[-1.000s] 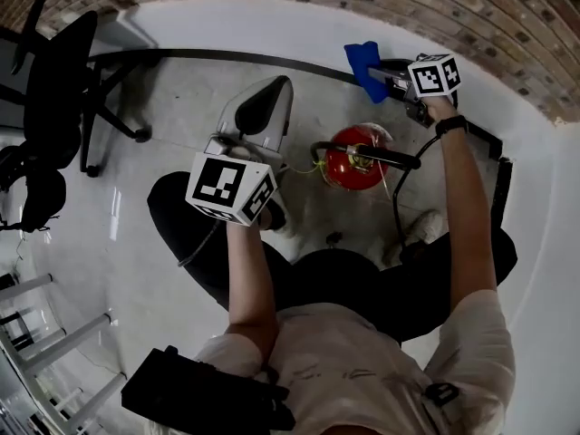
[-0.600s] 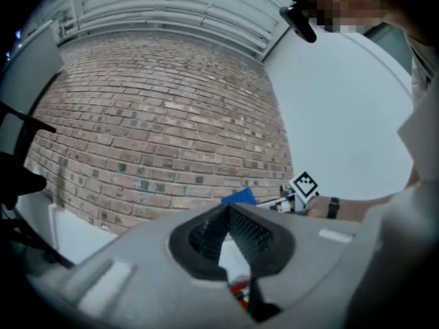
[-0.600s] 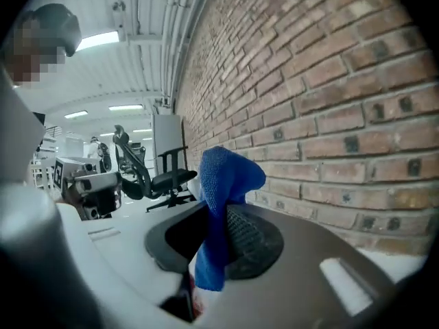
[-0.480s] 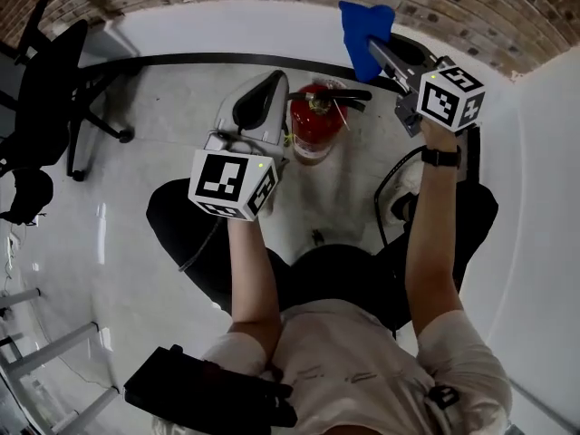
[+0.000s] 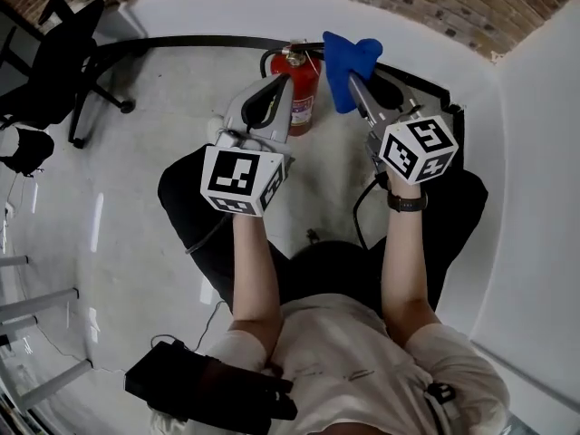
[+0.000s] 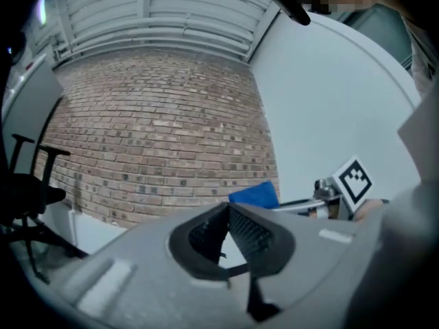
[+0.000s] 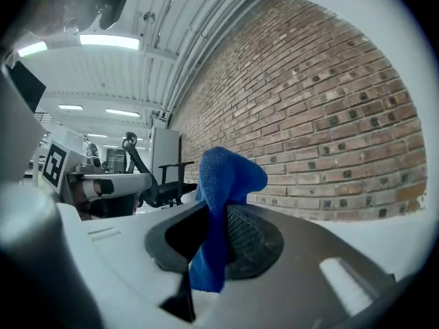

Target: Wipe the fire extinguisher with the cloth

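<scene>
Fire extinguisher [image 5: 306,87]: red body with black fittings on top; it stands on the pale floor [image 5: 154,107] close to the foot of the white wall, ahead of you; in the head view it lies between your two gripper tips, partly behind the left one; whether that tip touches it cannot be told.
Cloth [image 5: 348,60]: blue; pinched at its lower part, with the free end bunched up above the jaws; held just right of the extinguisher's top, apart from the body.
Right gripper [image 5: 360,91]: your jaws are closed on the cloth, which hangs down between the ribbed pads [image 7: 248,237] in the right gripper view.
Left gripper [image 5: 275,93]: your jaws meet at the tips with nothing between them; the left gripper view shows only the brick wall [image 6: 158,122] and the blue cloth beyond.
Office chair [image 5: 56,60]: black; well to your left, apart from the extinguisher.
</scene>
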{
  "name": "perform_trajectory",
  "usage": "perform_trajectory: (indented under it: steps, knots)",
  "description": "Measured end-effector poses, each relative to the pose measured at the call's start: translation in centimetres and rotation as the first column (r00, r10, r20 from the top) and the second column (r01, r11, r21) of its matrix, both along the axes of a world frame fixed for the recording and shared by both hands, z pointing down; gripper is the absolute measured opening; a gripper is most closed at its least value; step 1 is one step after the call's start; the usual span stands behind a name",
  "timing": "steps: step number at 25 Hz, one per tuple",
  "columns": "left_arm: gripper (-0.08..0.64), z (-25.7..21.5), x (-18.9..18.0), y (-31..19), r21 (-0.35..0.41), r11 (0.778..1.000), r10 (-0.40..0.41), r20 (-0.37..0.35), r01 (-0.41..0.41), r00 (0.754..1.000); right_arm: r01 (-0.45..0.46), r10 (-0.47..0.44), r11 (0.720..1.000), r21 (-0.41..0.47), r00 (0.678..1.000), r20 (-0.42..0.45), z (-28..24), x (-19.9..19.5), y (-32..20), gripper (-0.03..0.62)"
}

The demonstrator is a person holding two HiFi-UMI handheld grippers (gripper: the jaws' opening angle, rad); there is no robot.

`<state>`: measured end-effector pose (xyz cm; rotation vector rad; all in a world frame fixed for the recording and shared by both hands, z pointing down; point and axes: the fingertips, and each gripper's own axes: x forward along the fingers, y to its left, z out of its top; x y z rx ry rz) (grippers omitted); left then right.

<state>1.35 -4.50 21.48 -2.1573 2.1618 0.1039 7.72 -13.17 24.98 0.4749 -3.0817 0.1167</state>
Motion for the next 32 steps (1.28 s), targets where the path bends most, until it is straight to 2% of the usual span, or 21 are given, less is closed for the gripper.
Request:
perform_trajectory:
  steps: [8, 12, 16, 20, 25, 32]
  knots:
    - [-0.002, 1.0, 6.9, 6.9, -0.027, 0.995, -0.099, 0.019, 0.100, 0.995, -0.023, 0.020, 0.998, 0.062, 0.999, 0.041, -0.1, 6.8, 8.1, 0.063]
    - [-0.002, 0.4, 9.4, 9.7, -0.008, 0.990, -0.142, 0.017, 0.142, 0.990, -0.040, 0.036, 0.996, 0.085, 0.998, 0.050, 0.1, 9.8, 11.9, 0.064]
    - [-0.002, 0.1, 11.5, 11.4, 0.000, 0.982, -0.186, 0.057, 0.186, 0.981, -0.058, 0.053, 0.994, 0.092, 0.997, 0.055, 0.5, 12.1, 14.2, 0.066]
    - [-0.002, -0.1, 12.7, 12.4, 0.011, 0.977, -0.215, 0.078, 0.215, 0.974, -0.090, 0.083, 0.991, 0.103, 0.994, 0.072, 0.3, 13.7, 15.4, 0.067]
    - [-0.002, -0.6, 13.1, 14.2, 0.050, 0.970, -0.239, 0.040, 0.237, 0.970, -0.101, 0.096, 0.988, 0.117, 0.994, 0.047, 0.6, 14.6, 16.6, 0.067]
    - [-0.002, 0.3, 13.2, 15.6, 0.058, 0.965, -0.259, 0.024, 0.258, 0.966, -0.103, 0.096, 0.984, 0.146, 0.994, 0.056, 0.5, 14.5, 17.1, 0.067]
